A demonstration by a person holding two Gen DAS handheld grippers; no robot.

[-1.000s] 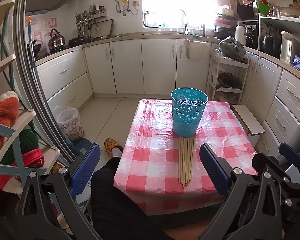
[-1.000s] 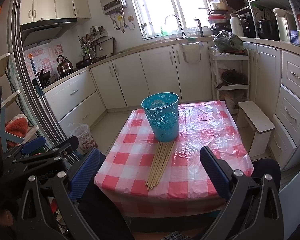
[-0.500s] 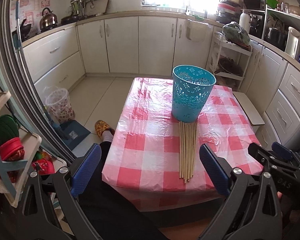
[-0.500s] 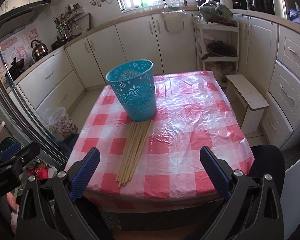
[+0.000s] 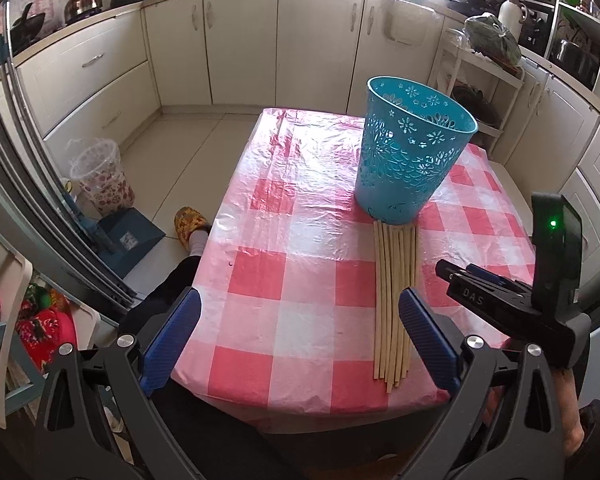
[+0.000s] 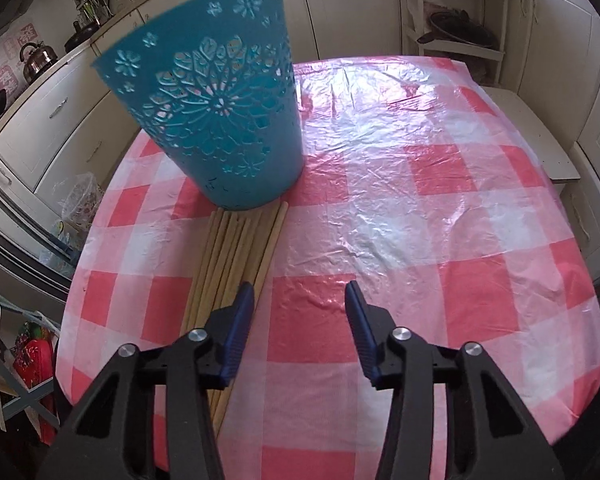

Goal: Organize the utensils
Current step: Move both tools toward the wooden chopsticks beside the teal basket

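Observation:
A bundle of wooden chopsticks [image 5: 394, 300] lies flat on the red-and-white checked tablecloth [image 5: 292, 240], far ends against the foot of an upright teal perforated basket [image 5: 410, 160]. My left gripper [image 5: 298, 328] is open wide and empty at the table's near edge, left of the chopsticks. My right gripper [image 6: 300, 312] is open, narrower, low over the cloth; its left finger [image 6: 240, 316] lies over the right side of the chopsticks [image 6: 236, 248]. The basket [image 6: 208, 108] stands just beyond. The right gripper's body shows in the left wrist view [image 5: 500, 296].
White kitchen cabinets [image 5: 240, 40] ring the room. A small clear bin [image 5: 100, 176] and a blue dustpan [image 5: 128, 240] are on the floor left of the table. A white stool [image 6: 540, 140] is beyond the table's right side. The person's leg and slipper [image 5: 188, 224] are at the table's left.
Both grippers moved forward and down toward the table. The right gripper came in low over the chopsticks and its jaws narrowed. The left gripper stayed wide open.

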